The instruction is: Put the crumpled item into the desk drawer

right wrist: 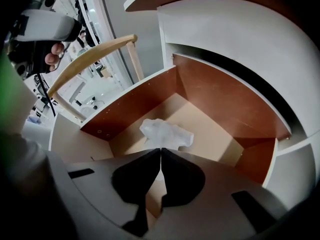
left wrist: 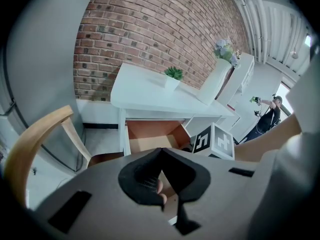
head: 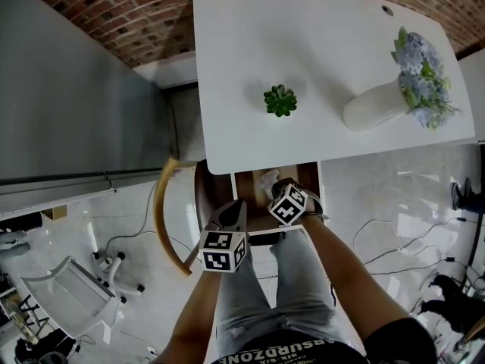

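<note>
**Task item.** The crumpled white item (right wrist: 166, 133) lies on the pale floor of the open desk drawer (right wrist: 210, 89), clear of the brown side walls. In the head view the crumpled white item (head: 267, 179) sits near the back of the drawer (head: 236, 192), just below the front edge of the white surface (head: 303, 51).

**Right tool.** The right tool (right wrist: 161, 154) is clenched, its jaws meeting tip to tip. The tips point down into the drawer at the near edge of the item. Whether they touch it cannot be determined. In the head view the right tool (head: 279, 186) is over the drawer, just beside the item.

**Left tool.** The left tool (left wrist: 161, 151) is clenched, its jaws closed at the tips with nothing between them. It faces the drawer (left wrist: 150, 131) from a distance. In the head view the left tool (head: 233, 209) is held to the left of the right tool, over the drawer's left front corner.

**Surroundings.**
- A small green potted succulent (head: 280, 100) stands near the middle of the surface.
- A white vase (head: 375, 106) with pale blue flowers (head: 419, 78) stands toward the right end of the surface.
- A wooden chair (head: 168, 218) stands left of the drawer.
- A brick wall (left wrist: 150, 29) rises behind the surface (left wrist: 145, 91).
</note>
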Motion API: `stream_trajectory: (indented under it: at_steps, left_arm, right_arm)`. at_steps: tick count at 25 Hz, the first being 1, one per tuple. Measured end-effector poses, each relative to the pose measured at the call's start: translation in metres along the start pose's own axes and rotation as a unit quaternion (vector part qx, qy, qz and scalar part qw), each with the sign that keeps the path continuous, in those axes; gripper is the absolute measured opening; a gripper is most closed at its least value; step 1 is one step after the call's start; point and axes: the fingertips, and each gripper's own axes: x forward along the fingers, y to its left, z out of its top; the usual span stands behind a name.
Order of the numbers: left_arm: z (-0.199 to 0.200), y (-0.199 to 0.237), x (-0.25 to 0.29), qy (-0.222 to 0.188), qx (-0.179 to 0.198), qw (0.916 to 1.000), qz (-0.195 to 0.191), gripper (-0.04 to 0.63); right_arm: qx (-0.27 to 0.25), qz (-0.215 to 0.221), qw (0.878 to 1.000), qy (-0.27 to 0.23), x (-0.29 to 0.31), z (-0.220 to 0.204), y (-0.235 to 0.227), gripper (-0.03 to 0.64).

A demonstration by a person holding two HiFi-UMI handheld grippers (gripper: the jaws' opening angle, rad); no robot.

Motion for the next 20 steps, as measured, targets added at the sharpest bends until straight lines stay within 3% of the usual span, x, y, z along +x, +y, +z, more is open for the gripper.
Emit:
stream_trajectory:
  at_steps: [20]
  left_arm:
    - [-0.007, 0.003, 0.011, 0.005, -0.007, 0.9999, 0.008, -0.003]
  right_arm:
    - [-0.041, 0.026, 0.998, 0.046, 0.032, -0.018, 0.005, 0.002]
